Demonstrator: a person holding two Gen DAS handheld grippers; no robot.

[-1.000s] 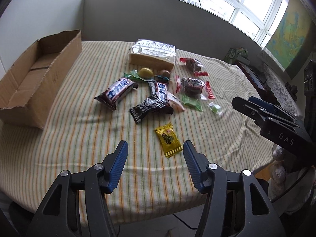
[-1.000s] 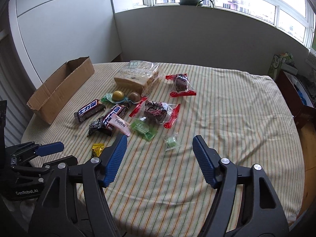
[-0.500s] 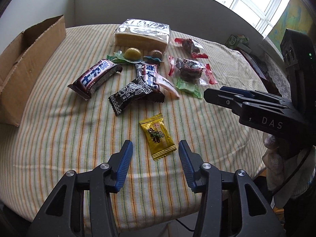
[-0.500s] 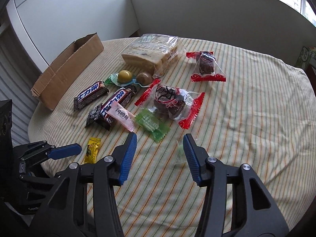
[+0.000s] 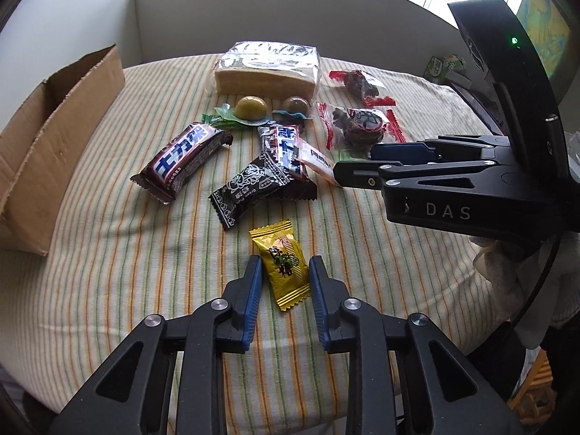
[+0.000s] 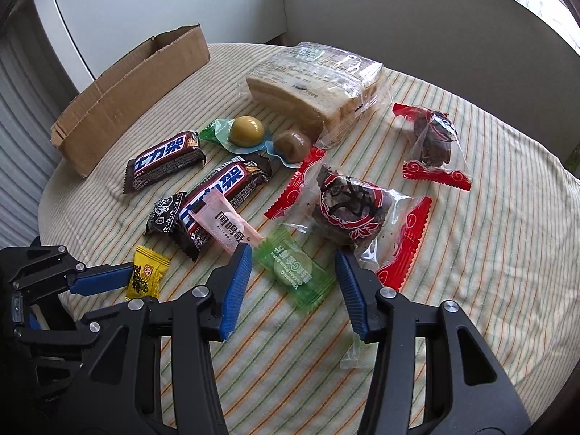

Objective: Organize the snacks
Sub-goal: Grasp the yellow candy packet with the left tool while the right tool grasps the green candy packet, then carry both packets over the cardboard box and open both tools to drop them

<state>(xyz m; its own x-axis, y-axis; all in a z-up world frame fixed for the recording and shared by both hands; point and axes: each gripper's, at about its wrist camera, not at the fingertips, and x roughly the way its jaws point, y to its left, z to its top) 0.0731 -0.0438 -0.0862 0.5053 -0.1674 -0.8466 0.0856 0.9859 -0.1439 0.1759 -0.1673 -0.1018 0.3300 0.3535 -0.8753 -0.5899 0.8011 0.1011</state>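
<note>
Left wrist view: your left tongs (image 5: 282, 277) are closing around the yellow candy (image 5: 282, 264), which lies flat on the striped surface (image 5: 108, 272) at the near edge. The pads bracket its lower half; I see slim gaps, so not yet pinched. The candy's long axis runs away from you, tilted slightly left, crimped ends near and far. Squeeze across the short sides, mid-body, not on the crimp.

Right wrist view: your right tongs (image 6: 293, 272) are closing too, with the green candy (image 6: 295, 272) between the pads, untouched. It lies flat with its long axis diagonal, from far-left to near-right. Roll to square up, and stay clear of the red-trimmed packet (image 6: 349, 214) just beside it. The cardboard box (image 6: 127, 101) sits far left.
</note>
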